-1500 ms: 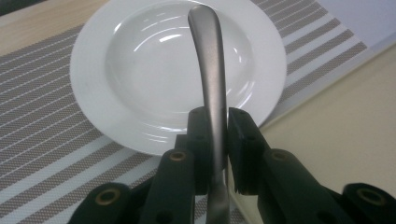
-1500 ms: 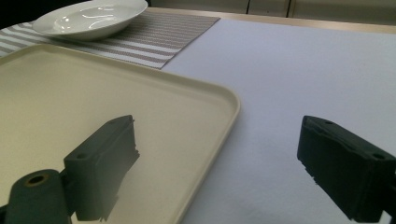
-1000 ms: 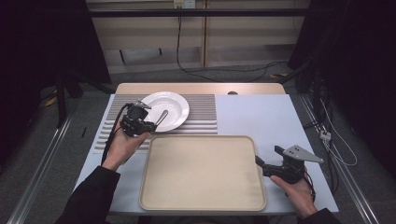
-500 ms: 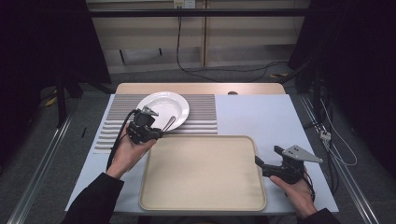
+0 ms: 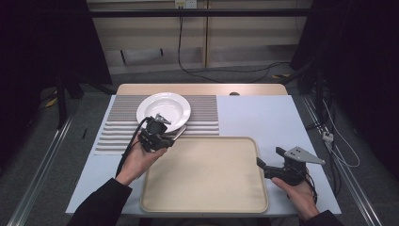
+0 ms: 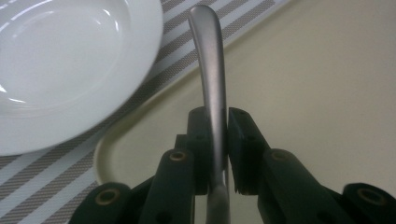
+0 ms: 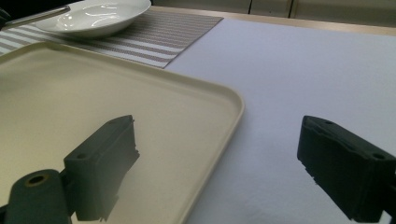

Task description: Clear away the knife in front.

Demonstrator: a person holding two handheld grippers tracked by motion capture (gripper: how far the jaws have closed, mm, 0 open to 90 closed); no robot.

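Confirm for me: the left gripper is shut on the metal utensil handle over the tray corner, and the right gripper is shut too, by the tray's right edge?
Not quite. The right gripper is open: the right gripper view shows its jaws wide apart, straddling the tray edge. The rest holds: the left gripper is shut on the metal utensil handle over the tray corner.

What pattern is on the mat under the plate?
The mat has grey and white stripes, clearest in the high view.
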